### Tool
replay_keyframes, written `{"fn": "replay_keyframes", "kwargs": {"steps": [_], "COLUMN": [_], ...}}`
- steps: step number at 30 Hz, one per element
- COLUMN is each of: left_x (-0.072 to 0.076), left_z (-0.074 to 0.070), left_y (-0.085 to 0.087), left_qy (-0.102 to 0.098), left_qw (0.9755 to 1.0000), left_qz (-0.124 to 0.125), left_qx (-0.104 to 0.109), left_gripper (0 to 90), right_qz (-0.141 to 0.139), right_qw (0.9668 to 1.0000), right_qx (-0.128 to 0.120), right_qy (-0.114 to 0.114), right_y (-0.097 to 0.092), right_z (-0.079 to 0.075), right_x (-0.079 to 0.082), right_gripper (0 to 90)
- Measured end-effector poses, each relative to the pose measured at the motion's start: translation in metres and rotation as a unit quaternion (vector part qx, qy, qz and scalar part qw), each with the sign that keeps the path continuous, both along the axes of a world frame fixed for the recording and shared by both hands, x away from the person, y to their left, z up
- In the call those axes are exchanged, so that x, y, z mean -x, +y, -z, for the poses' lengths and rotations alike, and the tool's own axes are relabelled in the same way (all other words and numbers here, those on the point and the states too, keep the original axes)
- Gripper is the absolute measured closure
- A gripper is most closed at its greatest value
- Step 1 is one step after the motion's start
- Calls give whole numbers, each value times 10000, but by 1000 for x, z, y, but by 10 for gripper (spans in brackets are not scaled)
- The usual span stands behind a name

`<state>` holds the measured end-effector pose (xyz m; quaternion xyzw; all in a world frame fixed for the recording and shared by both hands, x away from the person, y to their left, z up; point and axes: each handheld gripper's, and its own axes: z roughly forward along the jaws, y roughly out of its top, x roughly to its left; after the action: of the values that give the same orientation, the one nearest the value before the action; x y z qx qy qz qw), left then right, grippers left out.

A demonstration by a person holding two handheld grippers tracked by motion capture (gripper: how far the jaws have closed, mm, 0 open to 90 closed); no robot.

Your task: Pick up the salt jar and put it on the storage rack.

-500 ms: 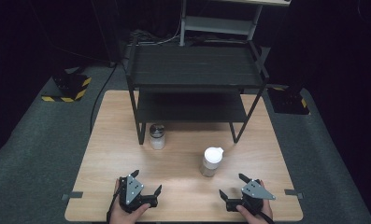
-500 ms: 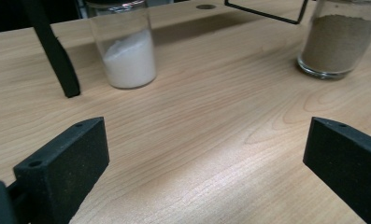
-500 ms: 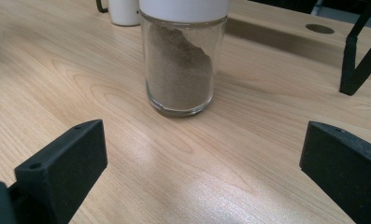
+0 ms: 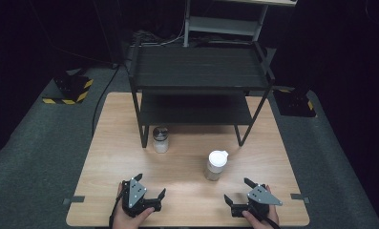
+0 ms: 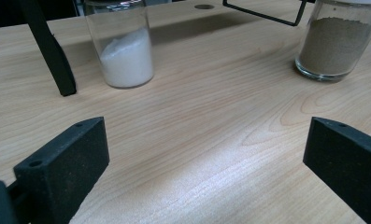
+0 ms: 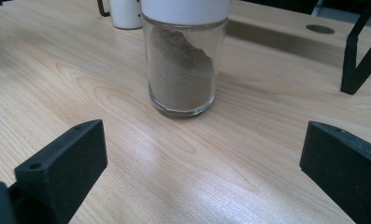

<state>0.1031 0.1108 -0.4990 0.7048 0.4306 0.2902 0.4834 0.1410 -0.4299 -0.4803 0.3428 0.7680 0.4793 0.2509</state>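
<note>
Two glass jars stand upright on the wooden table point(image 4: 110, 157). The one with white powder point(image 4: 160, 139) point(image 5: 126, 51) has a dark lid and sits by the shelf's front left leg. The one with brown powder point(image 4: 215, 165) point(image 6: 183, 65) point(image 5: 335, 44) has a white lid and stands mid-table. My left gripper point(image 4: 151, 184) point(image 5: 206, 149) rests near the front edge, open and holding nothing, short of the white jar. My right gripper point(image 4: 236, 189) point(image 6: 202, 149) is open too, with the brown jar a little ahead of its jaws and not between them.
A black two-tier shelf point(image 4: 196, 81) stands at the back of the table on slanted legs point(image 5: 50, 51) point(image 6: 360, 60). Bare wood lies between the jars and the grippers. A dark floor with yellow-striped blocks point(image 4: 68, 93) surrounds the table.
</note>
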Motion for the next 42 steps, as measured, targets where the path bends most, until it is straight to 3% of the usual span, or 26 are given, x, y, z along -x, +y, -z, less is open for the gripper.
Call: {"fn": "replay_keyframes", "kwargs": {"steps": [15,23,42], "left_x": [0,0,2], "left_z": [-5,-5,-11], "left_y": [-2,-2,2], "left_qy": [110,120,-113], "left_qw": [9997,9997,9998], "left_qz": [43,36,-123], "left_qx": [-200,-189,130], "left_gripper": [6,6,4], "right_qz": [-7,-18,1], "right_qw": [10000,10000,9999], "right_qx": [-44,-64,-118], "right_qy": [61,34,34], "right_y": [-1,-2,-3], "right_z": [0,0,1], "right_x": [-3,-2,-1], "right_gripper": [2,2,2]}}
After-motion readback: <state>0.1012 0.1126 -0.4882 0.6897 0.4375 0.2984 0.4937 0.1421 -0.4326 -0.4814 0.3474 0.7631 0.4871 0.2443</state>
